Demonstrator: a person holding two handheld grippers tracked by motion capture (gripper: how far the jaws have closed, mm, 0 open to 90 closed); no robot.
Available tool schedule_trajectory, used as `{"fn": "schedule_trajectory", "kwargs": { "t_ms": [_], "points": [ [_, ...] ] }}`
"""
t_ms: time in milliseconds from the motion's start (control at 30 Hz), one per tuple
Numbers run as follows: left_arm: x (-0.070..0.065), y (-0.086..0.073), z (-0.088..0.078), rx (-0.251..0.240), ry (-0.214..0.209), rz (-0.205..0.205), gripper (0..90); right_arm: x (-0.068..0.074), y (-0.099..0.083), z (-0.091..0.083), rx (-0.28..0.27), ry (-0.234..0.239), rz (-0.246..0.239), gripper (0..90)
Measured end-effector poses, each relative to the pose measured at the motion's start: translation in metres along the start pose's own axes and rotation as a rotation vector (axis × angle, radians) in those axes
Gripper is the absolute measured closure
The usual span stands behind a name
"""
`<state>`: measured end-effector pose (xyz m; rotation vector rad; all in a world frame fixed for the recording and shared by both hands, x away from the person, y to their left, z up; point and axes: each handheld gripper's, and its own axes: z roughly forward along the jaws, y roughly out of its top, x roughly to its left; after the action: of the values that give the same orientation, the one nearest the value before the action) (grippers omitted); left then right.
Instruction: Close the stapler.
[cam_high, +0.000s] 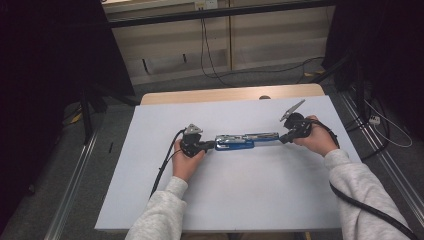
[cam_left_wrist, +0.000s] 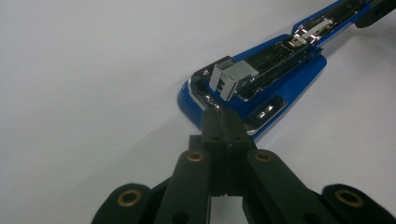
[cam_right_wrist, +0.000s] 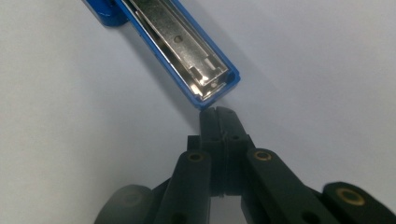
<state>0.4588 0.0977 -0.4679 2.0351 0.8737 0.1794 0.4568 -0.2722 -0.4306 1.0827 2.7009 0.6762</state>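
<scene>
Grey sleeves (cam_high: 165, 212) are entering from the near edge of the bench (cam_high: 235, 200), each hand carrying a gripper toward a blue stapler (cam_high: 245, 141) that is lying opened out flat, end to end, at the middle of the white surface. On the person's left, the left gripper (cam_left_wrist: 223, 114) is resting with its jaws fully closed, nothing between them, the tips touching or just meeting the chromed rim at the rounded end of the stapler's base (cam_left_wrist: 261, 88). On the other side, the right gripper (cam_right_wrist: 218, 113) is likewise standing with jaws pressed together and empty, its tips just beside the open end of the staple channel (cam_right_wrist: 187, 51); whether they are touching it cannot be told. Judging by its metal rails and hard plastic shell, the stapler is appearing stiff, moderately heavy for its size and smooth enough to be slipping under a light pinch; the hinge is probably letting the two halves swing freely. Taking hold across the narrow blue sides of either half, away from the spring-loaded pusher (cam_left_wrist: 229, 77), is seeming the safest grasp.
</scene>
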Motion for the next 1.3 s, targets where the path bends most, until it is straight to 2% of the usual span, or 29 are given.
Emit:
{"fn": "schedule_trajectory", "kwargs": {
  "t_ms": [167,500,633,867,967,1067,1100,1133,1200,1267,1300],
  "points": [
    [-0.002,0.000,0.002,0.015,-0.001,0.017,90.0,0.000,0.000,0.003,-0.004,0.004,-0.005,90.0],
    [0.000,0.002,0.004,0.033,0.005,-0.001,90.0,-0.002,0.000,0.002,-0.016,0.002,-0.005,90.0],
    [-0.001,0.002,0.005,0.037,0.025,-0.003,90.0,-0.001,0.002,-0.001,-0.022,0.005,-0.007,90.0],
    [0.000,0.002,0.006,0.042,0.030,-0.018,89.9,0.004,0.013,-0.008,-0.068,0.012,-0.019,88.9],
    [0.000,0.002,0.005,0.039,0.039,-0.018,88.8,0.005,0.015,-0.009,-0.065,0.004,-0.024,87.9],
    [0.001,0.002,0.004,0.025,0.045,-0.028,84.3,0.006,0.015,-0.008,-0.082,0.007,-0.008,81.8],
    [0.002,0.002,0.003,0.007,0.058,-0.035,81.3,0.007,0.013,-0.008,-0.089,0.011,-0.003,78.7],
    [0.002,0.002,0.001,0.010,0.054,-0.036,77.0,0.007,0.012,-0.007,-0.095,0.011,0.001,76.4],
    [0.003,0.002,0.000,0.003,0.058,-0.038,74.3,0.008,0.011,-0.006,-0.096,0.016,0.004,75.0],
    [0.003,0.002,-0.003,-0.004,0.064,-0.043,59.7,0.010,0.008,-0.005,-0.106,0.017,0.025,66.5],
    [0.003,0.002,-0.006,-0.009,0.045,-0.040,56.2,0.010,0.006,-0.005,-0.112,0.019,0.033,65.3]
  ]
}}
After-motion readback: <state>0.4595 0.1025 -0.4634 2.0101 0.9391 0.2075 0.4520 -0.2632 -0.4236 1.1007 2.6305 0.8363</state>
